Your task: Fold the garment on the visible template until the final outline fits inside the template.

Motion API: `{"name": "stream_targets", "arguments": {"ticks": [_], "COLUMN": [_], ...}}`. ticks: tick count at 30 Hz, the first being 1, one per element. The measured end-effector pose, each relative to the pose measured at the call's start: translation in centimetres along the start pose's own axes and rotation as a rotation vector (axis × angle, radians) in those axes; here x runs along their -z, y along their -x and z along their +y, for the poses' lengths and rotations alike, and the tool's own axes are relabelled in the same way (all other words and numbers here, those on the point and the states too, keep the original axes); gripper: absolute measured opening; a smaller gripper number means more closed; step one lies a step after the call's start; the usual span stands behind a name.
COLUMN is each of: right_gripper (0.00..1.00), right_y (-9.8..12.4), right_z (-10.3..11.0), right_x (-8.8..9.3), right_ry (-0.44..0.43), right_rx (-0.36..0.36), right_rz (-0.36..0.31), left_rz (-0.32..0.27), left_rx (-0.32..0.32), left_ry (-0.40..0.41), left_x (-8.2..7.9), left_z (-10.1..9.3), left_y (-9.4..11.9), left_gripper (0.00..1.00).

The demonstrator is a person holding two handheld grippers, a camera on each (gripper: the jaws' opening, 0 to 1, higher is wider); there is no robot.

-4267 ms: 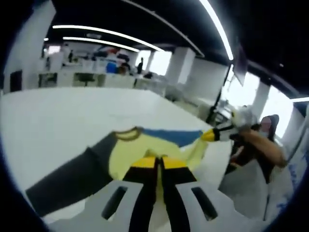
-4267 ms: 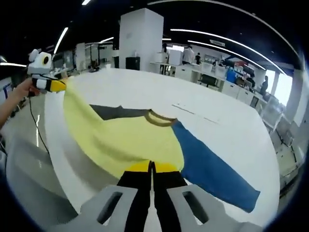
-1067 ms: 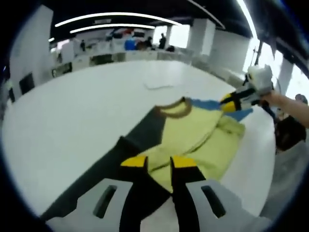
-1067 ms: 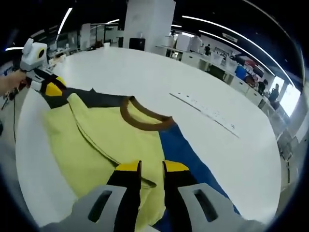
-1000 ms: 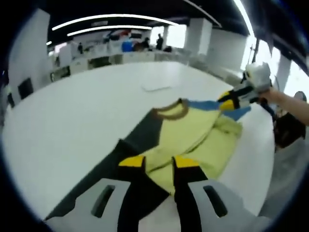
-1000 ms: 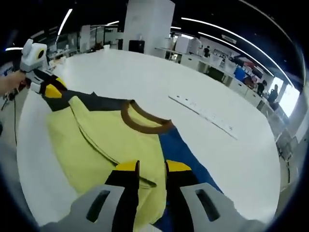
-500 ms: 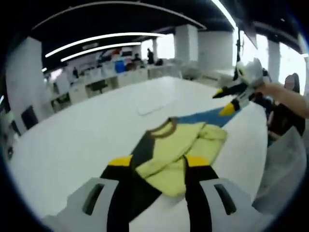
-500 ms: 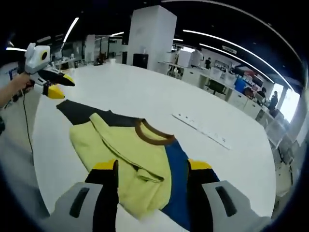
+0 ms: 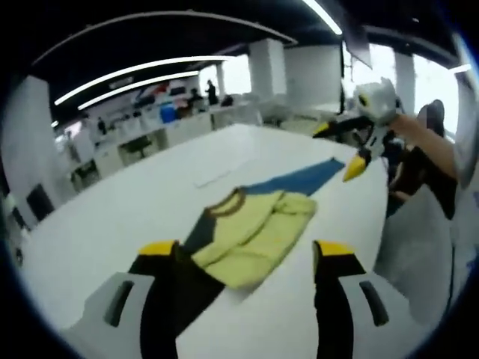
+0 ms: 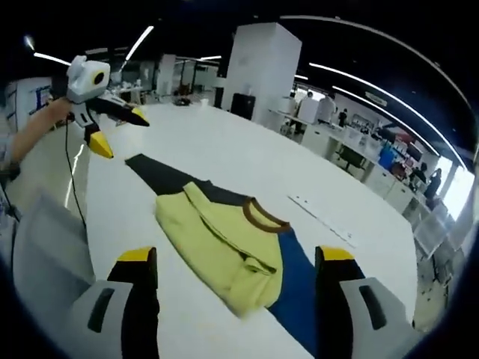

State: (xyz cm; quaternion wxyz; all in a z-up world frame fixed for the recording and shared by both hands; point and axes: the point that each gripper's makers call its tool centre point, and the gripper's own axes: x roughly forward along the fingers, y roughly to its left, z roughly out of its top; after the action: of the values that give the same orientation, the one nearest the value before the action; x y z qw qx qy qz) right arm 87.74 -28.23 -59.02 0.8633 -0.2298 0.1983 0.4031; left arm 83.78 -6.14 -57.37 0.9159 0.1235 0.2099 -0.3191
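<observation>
A long-sleeved top lies on the white table with its yellow body [image 9: 251, 235] folded over on itself. It has a brown collar [image 9: 228, 203], a blue sleeve [image 9: 296, 179] and a dark sleeve [image 9: 187, 277]. In the right gripper view the yellow body [image 10: 217, 239] lies between the dark sleeve [image 10: 161, 176] and the blue sleeve [image 10: 296, 288]. My left gripper [image 9: 247, 250] hangs open above the near side, holding nothing. My right gripper [image 10: 236, 256] is open too, and empty. Each also appears from across: the right gripper [image 9: 338, 149] and the left gripper [image 10: 120, 133], both raised off the cloth.
The white table [image 10: 224, 149] is wide, with its near edge by a person's arm [image 9: 430, 149]. A pale strip [image 10: 325, 217] lies on the table beyond the collar. Office desks and a white pillar [image 10: 254, 67] stand far behind.
Both grippers, shut on the yellow hem earlier, have opened wide and drawn back and up. The hem now lies folded over the body.
</observation>
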Motion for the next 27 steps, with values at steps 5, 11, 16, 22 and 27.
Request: {"name": "stream_targets", "arguments": {"ticks": [5,11,16,22,27], "right_gripper": [0.96,1.0,1.0,1.0,1.0], "right_y": [2.6,4.6,6.8,8.9,10.2], "right_z": [1.5,2.4,2.9,4.3,5.4], "right_x": [-0.2,1.3,2.1,2.9,3.8], "right_ry": [0.0,-0.006,-0.008,-0.031,-0.052], "right_rx": [0.005,0.013,0.033,0.03,0.016], "right_rz": [-0.029,-0.013,-0.018,-0.035,-0.052], "left_rz": [0.022,-0.012,-0.018,-0.011,-0.002], "left_rx": [-0.002,0.013,0.016,-0.005,-0.021], "left_ry": [-0.036,0.002,-0.001,0.037,0.068], "left_x": [0.4,0.3,0.6,1.5,2.5], "left_z": [-2.1,-4.8,-6.7,-8.2,-9.8], "left_y": [2.0,3.0,3.5,4.2,4.5], "left_gripper": [0.88,0.99,1.0,1.0,1.0]}}
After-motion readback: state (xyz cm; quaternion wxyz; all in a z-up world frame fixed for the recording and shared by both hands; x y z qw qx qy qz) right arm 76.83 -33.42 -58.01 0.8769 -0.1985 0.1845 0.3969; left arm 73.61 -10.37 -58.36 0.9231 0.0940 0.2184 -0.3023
